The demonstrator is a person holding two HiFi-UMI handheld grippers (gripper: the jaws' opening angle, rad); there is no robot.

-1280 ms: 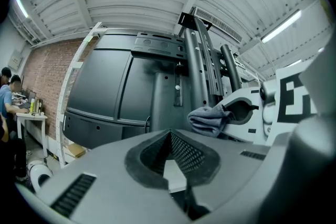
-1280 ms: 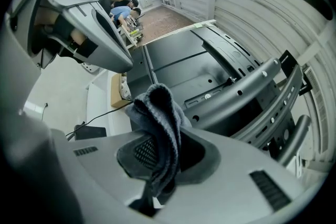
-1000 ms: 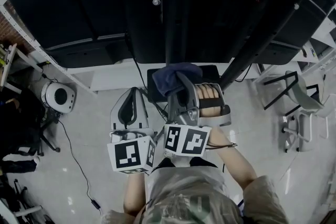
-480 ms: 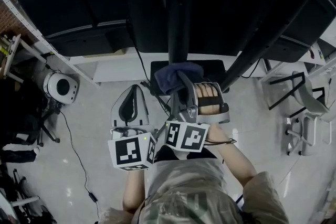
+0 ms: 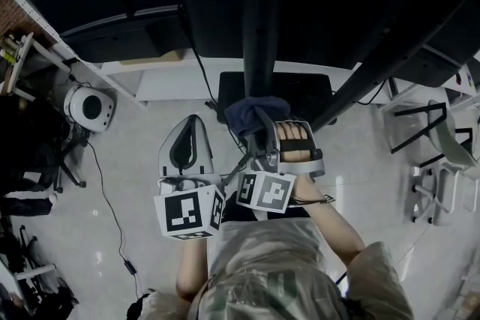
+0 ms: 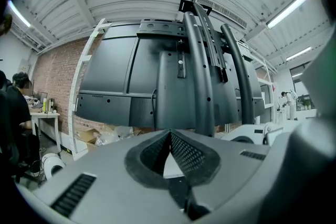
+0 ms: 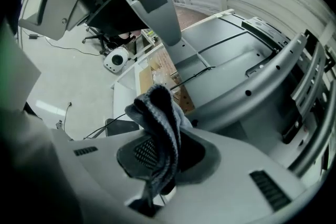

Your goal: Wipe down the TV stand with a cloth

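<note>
At the foot of the TV stand [image 5: 259,26]: right gripper [image 7: 157,157] pinching cloth [image 7: 157,113], left gripper [image 6: 170,136] closed, empty; advise pressing cloth flat, wiping in long overlapping strokes.

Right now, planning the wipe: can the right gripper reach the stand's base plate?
Probably yes: the right gripper, shut on the cloth, is at the near edge of the base plate, with nothing between them.
</note>
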